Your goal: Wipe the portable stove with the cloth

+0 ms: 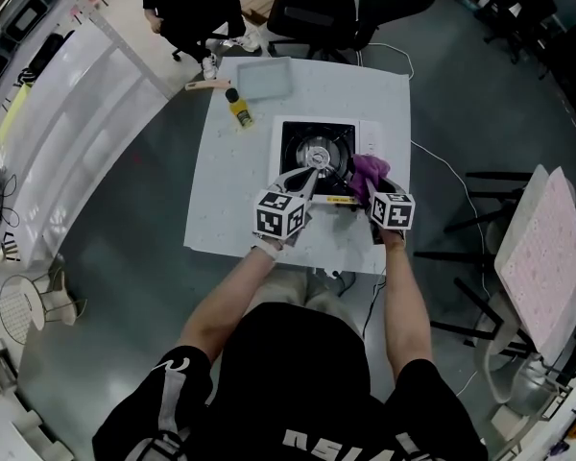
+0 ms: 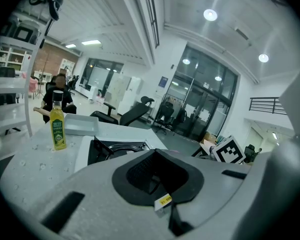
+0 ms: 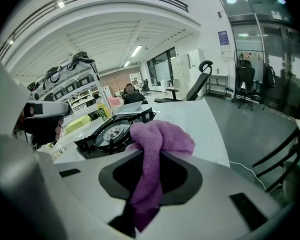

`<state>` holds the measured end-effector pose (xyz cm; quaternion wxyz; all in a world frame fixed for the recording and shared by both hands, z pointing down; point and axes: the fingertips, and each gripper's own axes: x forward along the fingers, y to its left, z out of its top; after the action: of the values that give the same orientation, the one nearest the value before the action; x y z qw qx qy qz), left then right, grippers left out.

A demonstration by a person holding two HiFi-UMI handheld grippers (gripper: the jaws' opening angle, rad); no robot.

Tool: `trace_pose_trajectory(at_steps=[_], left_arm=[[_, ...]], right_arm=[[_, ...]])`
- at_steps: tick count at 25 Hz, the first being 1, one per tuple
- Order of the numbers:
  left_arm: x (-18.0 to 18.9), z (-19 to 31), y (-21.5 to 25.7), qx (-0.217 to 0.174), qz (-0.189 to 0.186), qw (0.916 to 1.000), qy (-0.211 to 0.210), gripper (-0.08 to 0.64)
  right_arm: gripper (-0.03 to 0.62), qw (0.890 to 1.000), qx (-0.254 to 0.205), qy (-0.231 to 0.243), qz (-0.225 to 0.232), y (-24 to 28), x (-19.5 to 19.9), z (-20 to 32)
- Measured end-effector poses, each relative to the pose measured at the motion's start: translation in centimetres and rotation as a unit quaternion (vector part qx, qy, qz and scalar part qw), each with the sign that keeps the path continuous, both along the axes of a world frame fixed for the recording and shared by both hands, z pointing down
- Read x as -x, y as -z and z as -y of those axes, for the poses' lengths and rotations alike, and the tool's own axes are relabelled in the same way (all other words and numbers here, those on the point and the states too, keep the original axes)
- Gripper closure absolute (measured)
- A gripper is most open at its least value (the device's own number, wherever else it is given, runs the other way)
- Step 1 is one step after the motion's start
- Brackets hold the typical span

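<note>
Stove [image 1: 317,154] sits mid-right on the white table [image 1: 221,195]: square white casing, black top, shiny round burner pan [image 1: 319,152]. Head view: right gripper [image 1: 372,182] carries the purple cloth [image 1: 369,171] over the stove's near right corner. Left gripper [image 1: 312,173] points at the near edge beside the burner, contact not clear. Oil bottle [image 1: 238,107] and shallow tray [image 1: 264,78] stand beyond the far left corner, apart from the stove. Left gripper view: left gripper [image 2: 160,176] looks closed with nothing in it. The stove [image 2: 115,149] shows black pan supports [image 2: 102,146] sticking up as thin metal prongs. The oil bottle [image 2: 57,126] is clear yellow plastic, tall and narrow, so probably tippy. Right gripper view: right gripper [image 3: 150,179] is pinched on a thin neck of cloth [image 3: 162,136], with a fat loose wad of fuzzy terry bulging ahead, just short of the stove [image 3: 112,131]. Likely failure modes — the pile snags on a prong and gets dragged out of that narrow pinch, or the light casing skids on the smooth tabletop unless the left gripper braces it. A wide sweep toward the far left could knock the oil bottle over.
</note>
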<state>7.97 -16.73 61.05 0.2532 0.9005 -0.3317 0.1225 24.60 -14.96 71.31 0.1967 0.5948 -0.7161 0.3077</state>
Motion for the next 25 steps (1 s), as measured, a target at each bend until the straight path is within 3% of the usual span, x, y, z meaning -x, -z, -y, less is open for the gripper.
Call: trace_pose_trajectory(at_steps=[6,13,25], left_arm=[[0.3,-1.7,0.3,-0.005,-0.002,1.0000,0.000,0.554],[0.6,-2.9,1.0,-0.010,-0.001,0.9999,0.007,0.554],[1.3,-5.1,3.2,-0.007,0.009,0.9999,0.001,0.554]], right_arm=[[0.508,1.000,0.002,0.010,-0.004,0.0,0.2,-1.8],[0.508,1.000,0.002,-0.004,0.025,-0.1,0.0,-3.9],[0.508,1.000,0.029,0.003,0.010,0.7,1.3,-8.1]])
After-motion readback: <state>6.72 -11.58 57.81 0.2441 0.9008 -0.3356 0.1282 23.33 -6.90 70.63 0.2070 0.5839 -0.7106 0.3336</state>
